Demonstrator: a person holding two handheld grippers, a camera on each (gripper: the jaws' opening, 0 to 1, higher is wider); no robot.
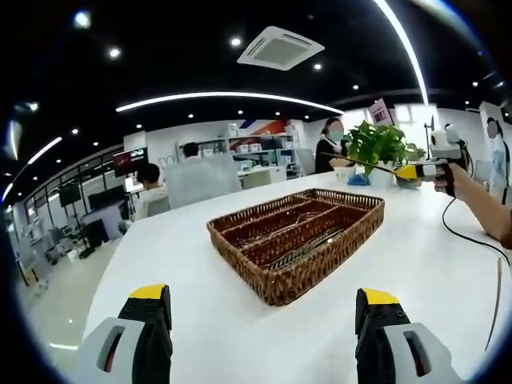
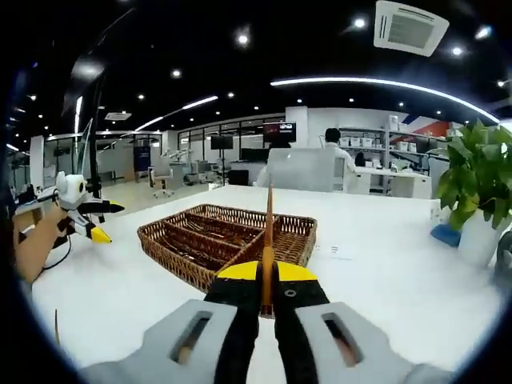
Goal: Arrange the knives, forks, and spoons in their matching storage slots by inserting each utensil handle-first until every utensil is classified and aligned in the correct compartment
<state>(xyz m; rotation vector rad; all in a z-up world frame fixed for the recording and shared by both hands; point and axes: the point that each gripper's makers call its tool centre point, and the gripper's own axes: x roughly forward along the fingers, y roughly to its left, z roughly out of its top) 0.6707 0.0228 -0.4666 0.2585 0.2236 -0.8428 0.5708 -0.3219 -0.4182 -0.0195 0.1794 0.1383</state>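
Two grippers: we hold one in each hand, both raised over the white table [image 1: 240, 320].
Right gripper [image 2: 266, 300]: our jaws are pressed together on a slim wooden-handled utensil [image 2: 269, 232], which stands straight up and forward from the jaw tips; whether it is a knife, fork or spoon we cannot tell. In the left gripper view this same tool [image 1: 416, 171] sits far to the upper right, the thin utensil [image 1: 364, 164] reaching leftward from it.
Left gripper [image 1: 264, 316]: our jaws stand wide apart and hold nothing.
Basket [image 2: 168, 244]: the wicker tray with long slots lies ahead of the right jaws and a little to their left, well apart from them; for the left jaws the basket [image 1: 276, 288] is straight ahead, between them and just beyond.
Contents: metal utensils already lie in the compartments.
Spare piece: another thin utensil [image 1: 498, 300] lies on the table far right of the left jaws.
Step in hand: we judge this to be the carry of one utensil toward its slot.
Next move: we would bring the right gripper forward and down over the matching compartment, line the utensil up with the slot's length, lower it handle-first, then ease the jaws apart.
Risk: a crooked release could leave it lying across a divider.
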